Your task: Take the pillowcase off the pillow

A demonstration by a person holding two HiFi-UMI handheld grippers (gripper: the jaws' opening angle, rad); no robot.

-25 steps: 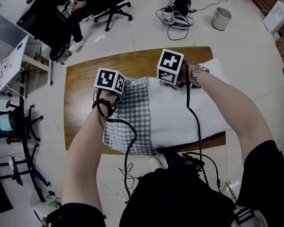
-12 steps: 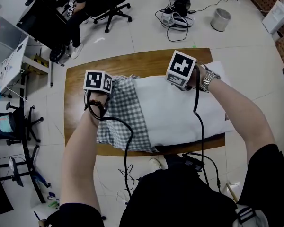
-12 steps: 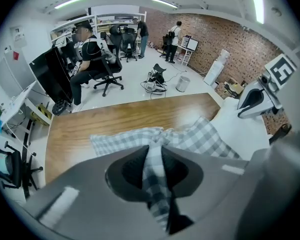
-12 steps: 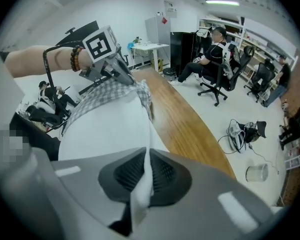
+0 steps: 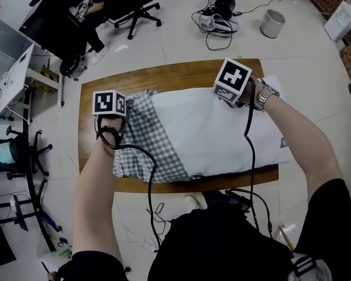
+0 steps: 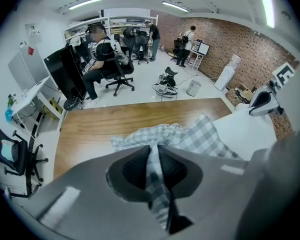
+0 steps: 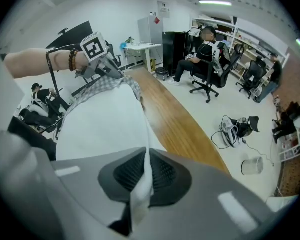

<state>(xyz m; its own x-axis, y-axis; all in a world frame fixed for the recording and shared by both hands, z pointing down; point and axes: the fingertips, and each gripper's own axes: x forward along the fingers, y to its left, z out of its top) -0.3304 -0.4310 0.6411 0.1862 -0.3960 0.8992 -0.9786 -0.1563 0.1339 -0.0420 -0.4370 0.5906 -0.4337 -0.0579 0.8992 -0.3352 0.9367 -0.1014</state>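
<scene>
Left gripper [image 6: 153, 166] just tightened on checked pillowcase [image 5: 141, 142]; right gripper [image 7: 141, 176] clamps white pillow [image 5: 216, 130]

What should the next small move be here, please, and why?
Probably pull the left claw toward the left end of the table while the right claw holds firm: the left is shut on the checked pillowcase, the right on the white pillow, and the case covers only the pillow's left end.

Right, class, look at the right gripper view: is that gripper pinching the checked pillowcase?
No, the right gripper is shut on a fold of the white pillow.
</scene>
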